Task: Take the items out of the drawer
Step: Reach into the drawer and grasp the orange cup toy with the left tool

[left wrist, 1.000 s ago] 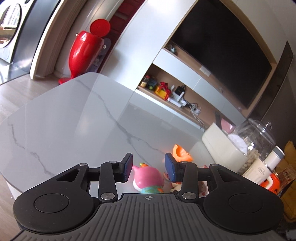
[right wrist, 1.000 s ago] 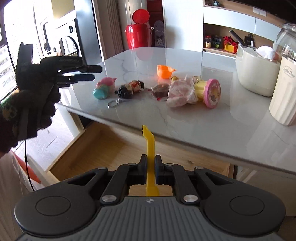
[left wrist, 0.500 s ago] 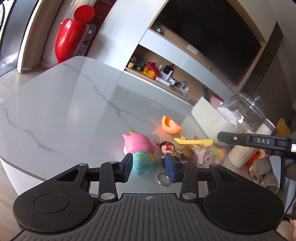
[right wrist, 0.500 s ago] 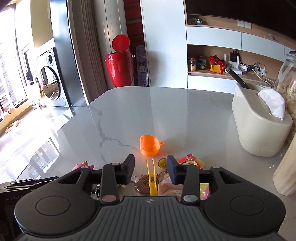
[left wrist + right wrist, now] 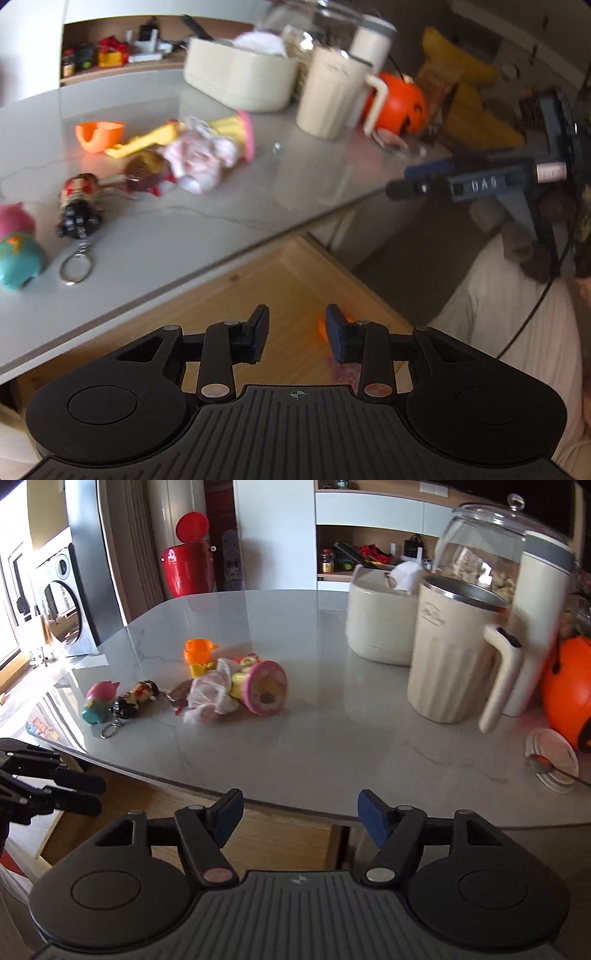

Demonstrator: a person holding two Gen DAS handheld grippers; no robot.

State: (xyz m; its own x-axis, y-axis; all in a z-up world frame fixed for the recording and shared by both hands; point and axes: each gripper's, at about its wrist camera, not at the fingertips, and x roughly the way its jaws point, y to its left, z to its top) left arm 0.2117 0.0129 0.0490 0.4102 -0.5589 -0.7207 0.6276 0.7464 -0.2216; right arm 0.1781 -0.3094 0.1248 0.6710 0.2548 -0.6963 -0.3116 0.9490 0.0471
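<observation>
Marble-look grey tabletop [image 5: 332, 716], with a wooden drawer [image 5: 295, 280] standing open beneath its near edge. We list on the top, left to right: a pink-and-teal pig figure [image 5: 98, 701], a dark doll keychain [image 5: 135, 699], an orange toy cup [image 5: 197, 653], a yellow scoop [image 5: 144, 142] and a pink-and-white bundle [image 5: 214, 698] beside a pink-ended yellow toy [image 5: 264, 688]. Farther right we note a cream tissue box [image 5: 380, 624], a cream lidded jug [image 5: 454, 653], a glass jar [image 5: 480, 546] and an orange pumpkin pail [image 5: 569, 686].

Our left gripper [image 5: 295, 332] hangs over the open drawer; its jaws have just been narrowing yet stand apart, with nothing between them. A blurred orange item [image 5: 323, 326] lies on the drawer floor just past its right fingertip.

Our right gripper [image 5: 299, 818] sits at the table's near edge; its jaws have just been widening and stand well apart, holding nothing.
</observation>
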